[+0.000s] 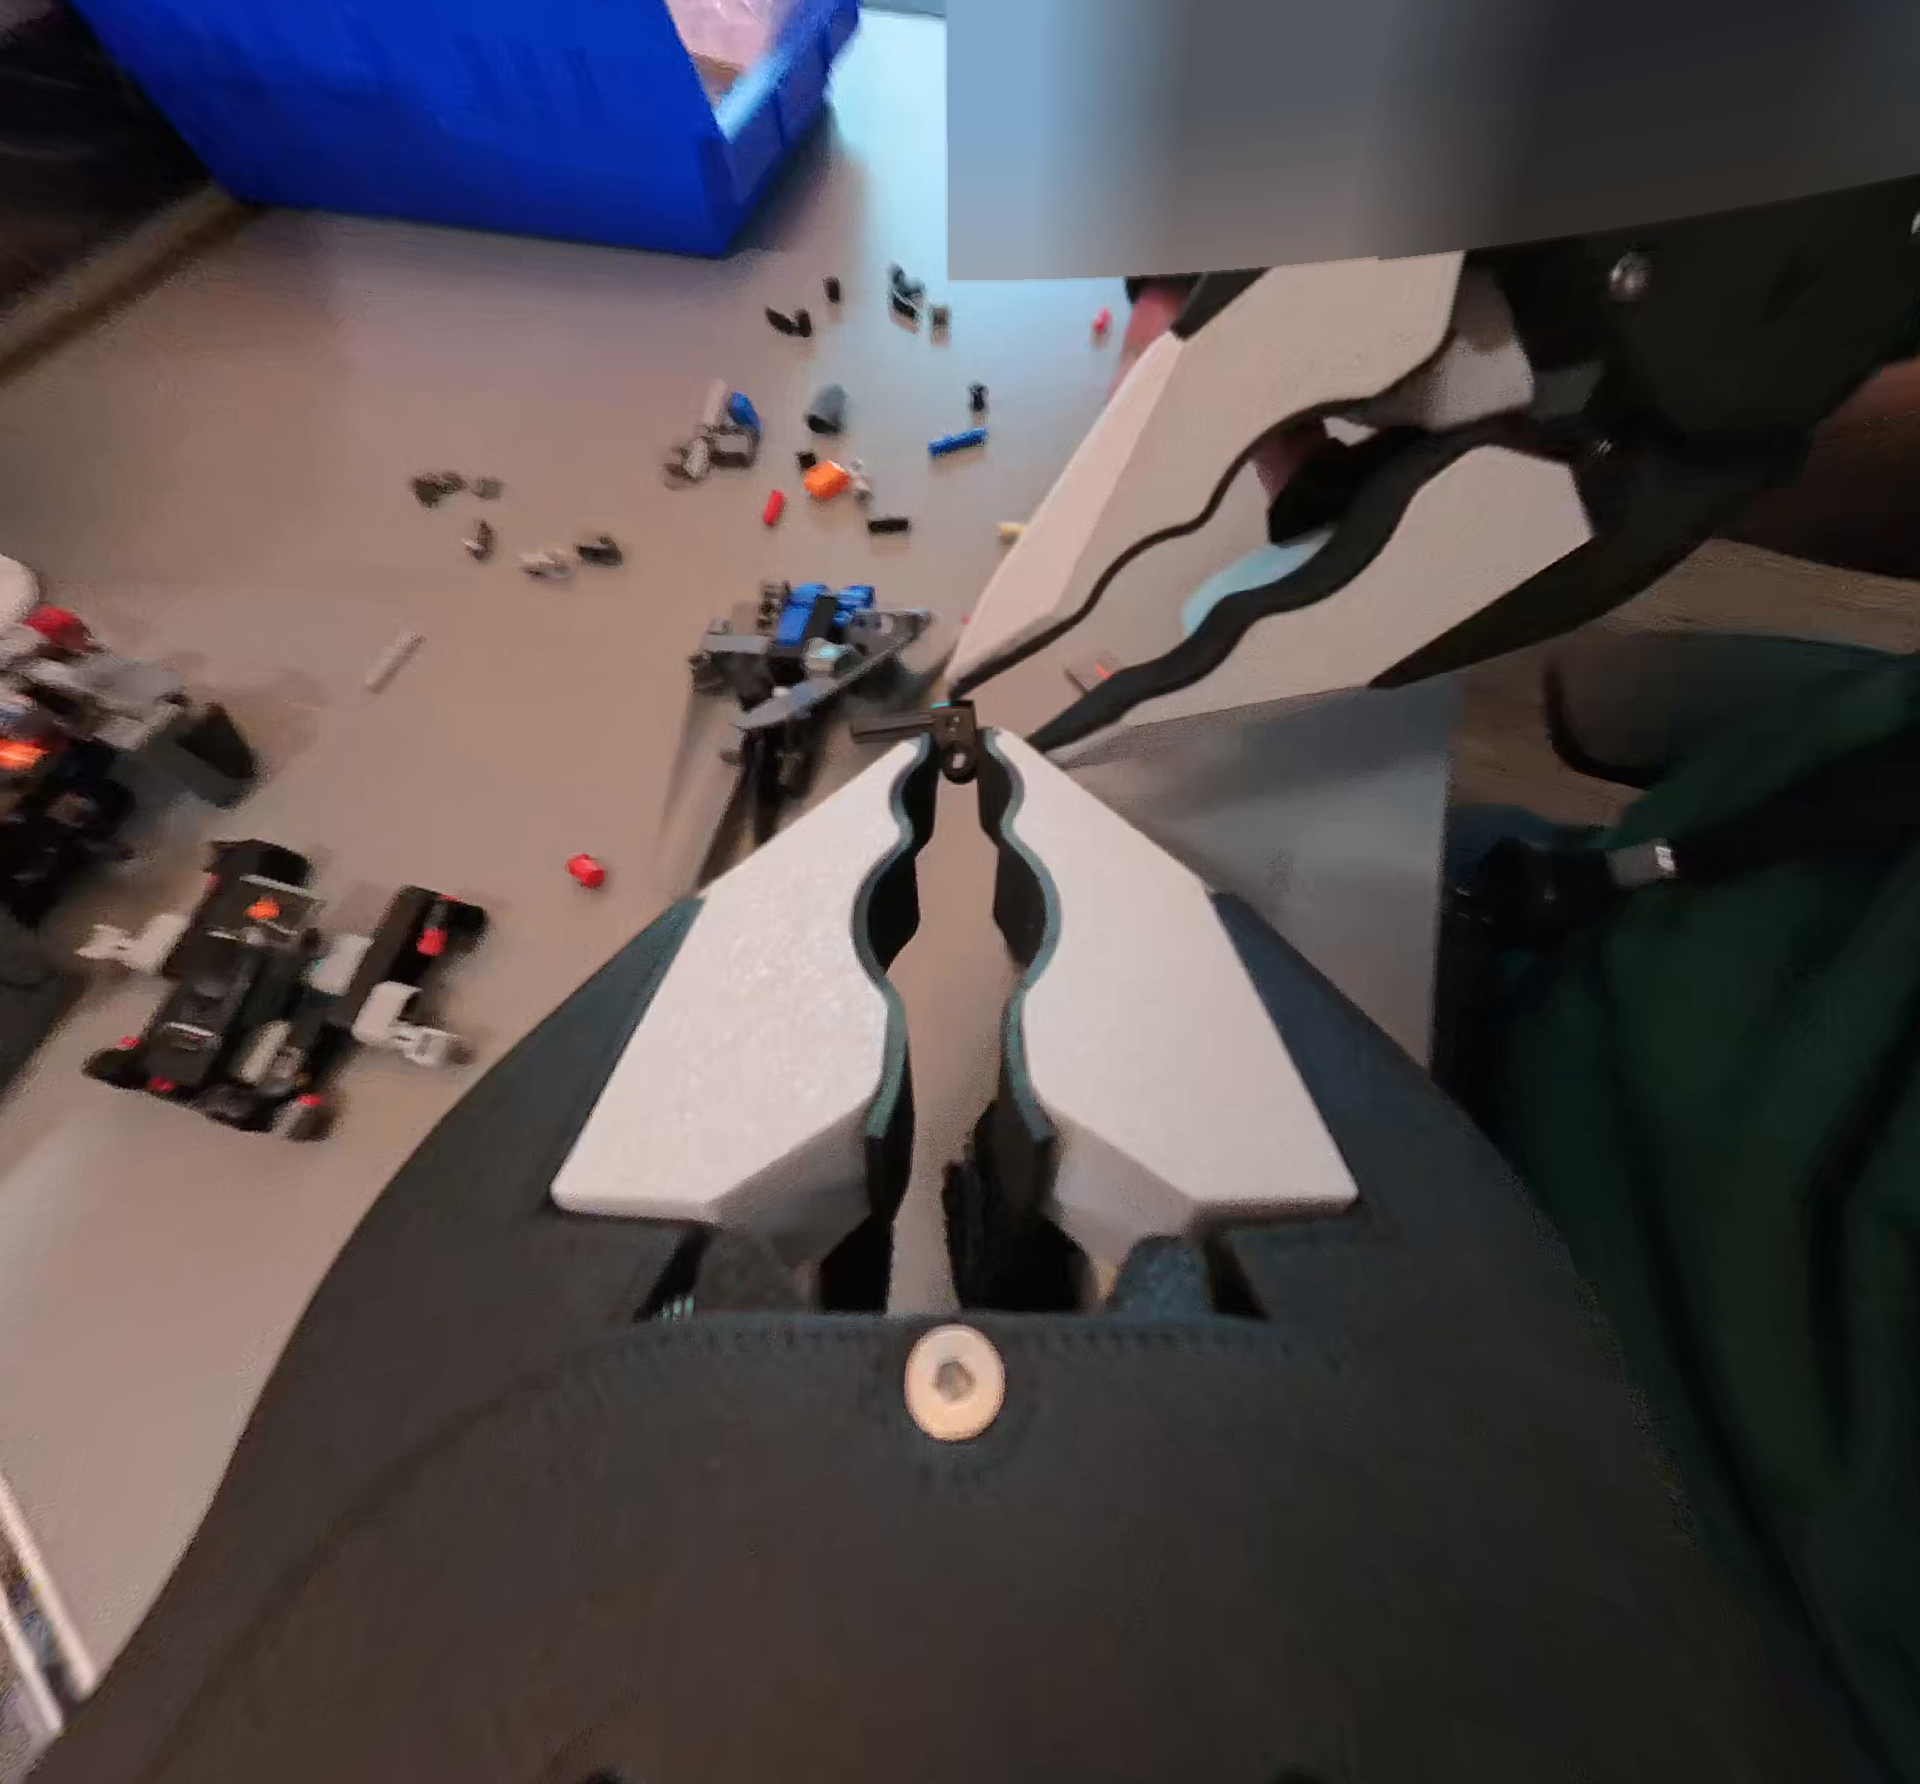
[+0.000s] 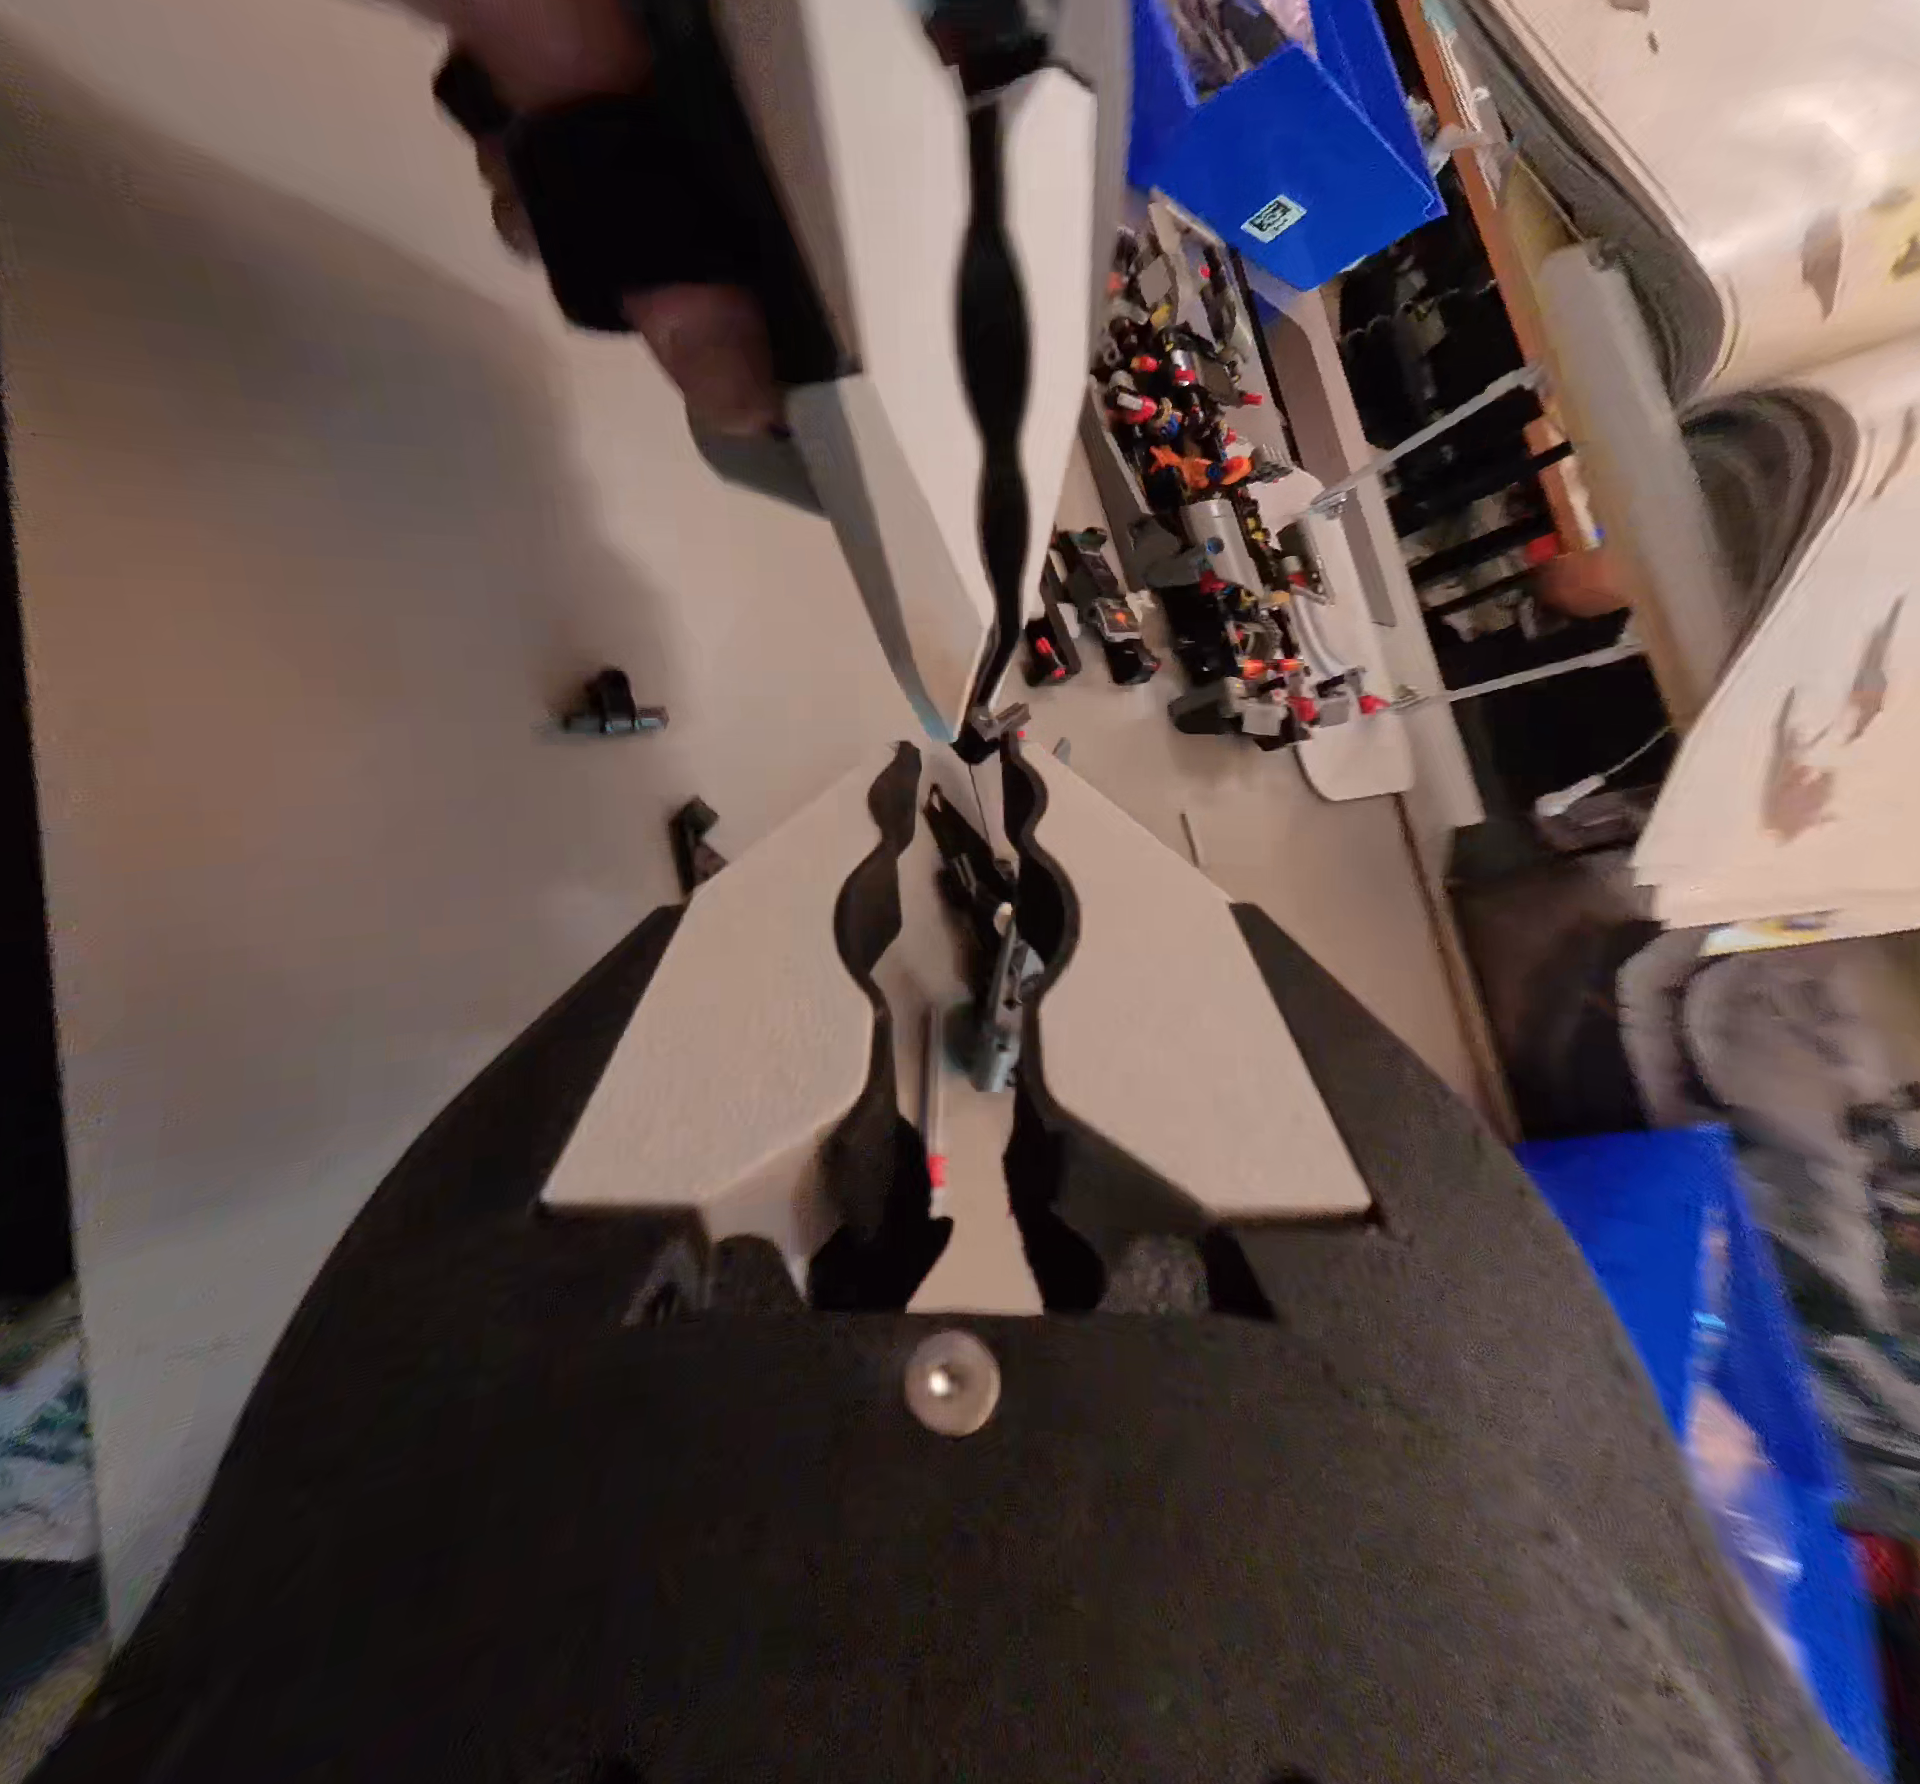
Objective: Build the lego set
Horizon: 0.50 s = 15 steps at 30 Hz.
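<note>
Above the bench (image 1: 260,446), the left gripper (image 1: 958,747) pinches a small black lego connector (image 1: 954,737) in its jaws, while the right gripper (image 2: 961,747), jaws slightly parted, meets it tip to tip. Loose lego pieces (image 1: 821,477) lie scattered near the blue bin (image 1: 447,103) at the far edge.

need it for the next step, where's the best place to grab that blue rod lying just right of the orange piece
Grip the blue rod at its middle, from straight above, with the fingers closing across its thin width. It lies flat on the table, running roughly left to right in the left wrist view, and both long sides look bare. Mind the black bit just beyond it.
</note>
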{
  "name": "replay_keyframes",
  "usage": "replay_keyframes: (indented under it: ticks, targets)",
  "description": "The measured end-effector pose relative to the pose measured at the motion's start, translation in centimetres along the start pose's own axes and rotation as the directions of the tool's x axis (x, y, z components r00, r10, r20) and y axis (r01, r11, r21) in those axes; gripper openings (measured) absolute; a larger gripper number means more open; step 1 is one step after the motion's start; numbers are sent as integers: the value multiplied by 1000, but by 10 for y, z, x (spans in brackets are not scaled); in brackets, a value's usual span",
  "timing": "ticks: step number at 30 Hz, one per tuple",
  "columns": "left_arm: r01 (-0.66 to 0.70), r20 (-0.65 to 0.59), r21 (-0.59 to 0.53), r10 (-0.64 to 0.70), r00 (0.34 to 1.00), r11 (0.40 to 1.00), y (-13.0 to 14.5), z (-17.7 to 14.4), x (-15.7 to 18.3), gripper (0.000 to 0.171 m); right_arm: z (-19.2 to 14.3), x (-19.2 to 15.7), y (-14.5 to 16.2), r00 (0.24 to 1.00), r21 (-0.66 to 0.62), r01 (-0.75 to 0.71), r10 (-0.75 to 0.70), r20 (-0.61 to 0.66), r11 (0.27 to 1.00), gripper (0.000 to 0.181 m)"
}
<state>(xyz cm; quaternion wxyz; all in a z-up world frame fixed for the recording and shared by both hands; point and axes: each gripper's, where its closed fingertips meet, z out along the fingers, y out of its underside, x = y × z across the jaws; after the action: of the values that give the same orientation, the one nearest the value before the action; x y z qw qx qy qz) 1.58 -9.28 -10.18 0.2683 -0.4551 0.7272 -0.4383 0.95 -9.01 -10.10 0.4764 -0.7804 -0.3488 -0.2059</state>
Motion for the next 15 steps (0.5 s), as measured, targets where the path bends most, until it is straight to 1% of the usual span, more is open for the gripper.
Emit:
replay_keyframes:
  ticks: [3,5,7,11,13,15]
  targets:
    - [21,-40,-33,-23,999,999,0,1,4,5,0,-2,-1,995,-30,99,-100,-24,995,15]
    - [89,-122,-20,-91,988,996,-5,3,14,5,-1,-2,-1,984,-44,172,-174,-44,984,13]
    - [123,-147,-38,-128,981,992,-4,5,17,5,-2,-3,1,979,-59,198,-200,-28,978,12]
    - [147,-164,-63,-156,974,987,-4,9,19,5,-4,-3,5,982,-67,190,-191,-7,979,10]
    - [155,-169,-37,-159,973,987,-8,11,19,5,-7,0,6,989,-52,149,-149,-3,988,9]
    - [177,-179,-16,-177,968,984,-13,11,18,5,-9,3,5,997,-25,76,-75,9,997,9]
